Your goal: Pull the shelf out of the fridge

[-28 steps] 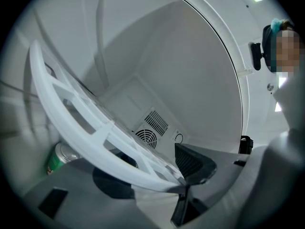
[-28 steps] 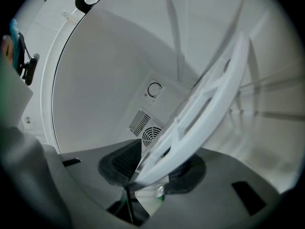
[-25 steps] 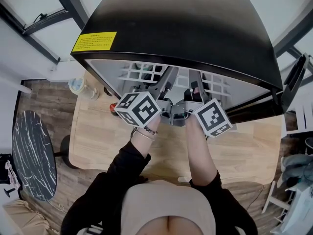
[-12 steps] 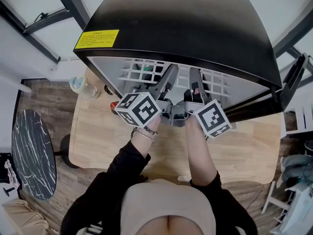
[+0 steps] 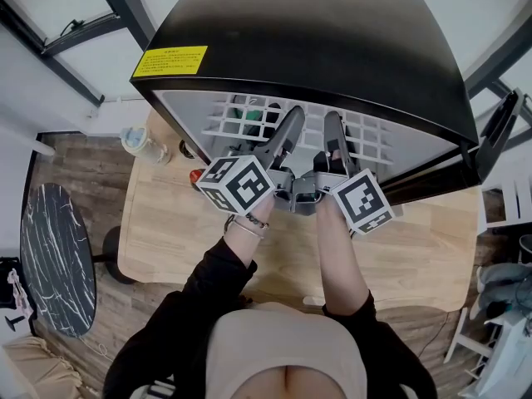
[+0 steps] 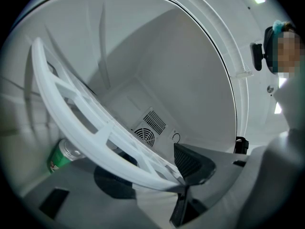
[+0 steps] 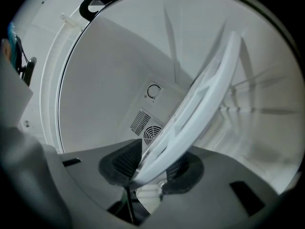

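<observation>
A black mini fridge [image 5: 316, 40] stands open on a wooden table [image 5: 166, 231]. Its white grid shelf [image 5: 237, 125] lies inside, and both grippers reach in at its front edge. In the left gripper view the shelf's rim [image 6: 81, 123] runs slantwise into my left gripper [image 6: 164, 175], whose jaws are shut on it. In the right gripper view the shelf's rim [image 7: 200, 109] sits pinched between the dark pads of my right gripper [image 7: 152, 168]. Its jaws have just closed a little further on the rim. From above, the left gripper [image 5: 291, 127] and the right gripper [image 5: 334, 131] lie side by side.
A green can [image 6: 59, 156] lies under the shelf at the left. A fan vent [image 6: 145, 132] sits in the fridge's back wall. The fridge door [image 5: 499, 140] hangs open at the right. A jar [image 5: 137, 144] and a small red thing [image 5: 195, 175] stand left of the fridge.
The head view has shifted a little, so more of the white shelf shows under the fridge's top edge. Both grippers stay where they were on the shelf's rim.
</observation>
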`<state>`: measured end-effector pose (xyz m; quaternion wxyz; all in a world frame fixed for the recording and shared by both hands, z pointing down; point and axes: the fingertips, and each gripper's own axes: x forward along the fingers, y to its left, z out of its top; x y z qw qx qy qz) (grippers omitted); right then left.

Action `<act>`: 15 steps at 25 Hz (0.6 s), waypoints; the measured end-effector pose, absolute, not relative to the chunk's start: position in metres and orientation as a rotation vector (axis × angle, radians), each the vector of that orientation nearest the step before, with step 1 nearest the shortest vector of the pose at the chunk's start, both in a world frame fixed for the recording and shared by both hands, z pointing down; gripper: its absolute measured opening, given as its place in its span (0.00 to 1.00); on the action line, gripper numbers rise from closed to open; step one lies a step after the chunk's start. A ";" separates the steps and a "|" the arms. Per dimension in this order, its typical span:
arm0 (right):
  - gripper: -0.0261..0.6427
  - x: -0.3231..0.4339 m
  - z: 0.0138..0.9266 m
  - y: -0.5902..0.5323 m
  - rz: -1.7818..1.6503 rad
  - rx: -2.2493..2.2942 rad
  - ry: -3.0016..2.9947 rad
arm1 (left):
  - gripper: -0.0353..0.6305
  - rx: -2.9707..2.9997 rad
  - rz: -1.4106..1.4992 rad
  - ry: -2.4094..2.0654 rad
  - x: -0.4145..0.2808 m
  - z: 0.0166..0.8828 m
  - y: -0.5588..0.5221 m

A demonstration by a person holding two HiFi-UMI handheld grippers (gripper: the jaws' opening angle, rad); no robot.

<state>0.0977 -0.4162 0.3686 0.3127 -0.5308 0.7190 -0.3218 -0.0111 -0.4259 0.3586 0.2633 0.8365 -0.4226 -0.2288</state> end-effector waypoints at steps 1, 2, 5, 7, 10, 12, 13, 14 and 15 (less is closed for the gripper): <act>0.26 0.098 0.369 -0.416 -0.849 -1.400 1.894 | 0.43 2.262 -0.619 -1.141 -0.011 0.358 -0.425; 0.26 0.098 0.369 -0.415 -0.849 -1.400 1.892 | 0.43 2.263 -0.618 -1.139 -0.011 0.358 -0.425; 0.26 0.098 0.369 -0.413 -0.847 -1.402 1.890 | 0.43 2.263 -0.614 -1.141 -0.011 0.358 -0.423; 0.26 0.097 0.369 -0.412 -0.849 -1.404 1.891 | 0.43 2.262 -0.614 -1.141 -0.011 0.359 -0.422; 0.26 0.097 0.369 -0.411 -0.850 -1.405 1.892 | 0.43 2.260 -0.615 -1.140 -0.012 0.359 -0.421; 0.26 0.097 0.369 -0.409 -0.851 -1.405 1.892 | 0.42 2.258 -0.616 -1.138 -0.012 0.359 -0.420; 0.26 0.097 0.369 -0.409 -0.851 -1.405 1.892 | 0.42 2.257 -0.616 -1.138 -0.012 0.359 -0.419; 0.26 0.097 0.369 -0.408 -0.851 -1.405 1.892 | 0.42 2.257 -0.616 -1.137 -0.012 0.359 -0.419; 0.26 0.097 0.369 -0.408 -0.851 -1.404 1.892 | 0.42 2.257 -0.616 -1.137 -0.012 0.359 -0.418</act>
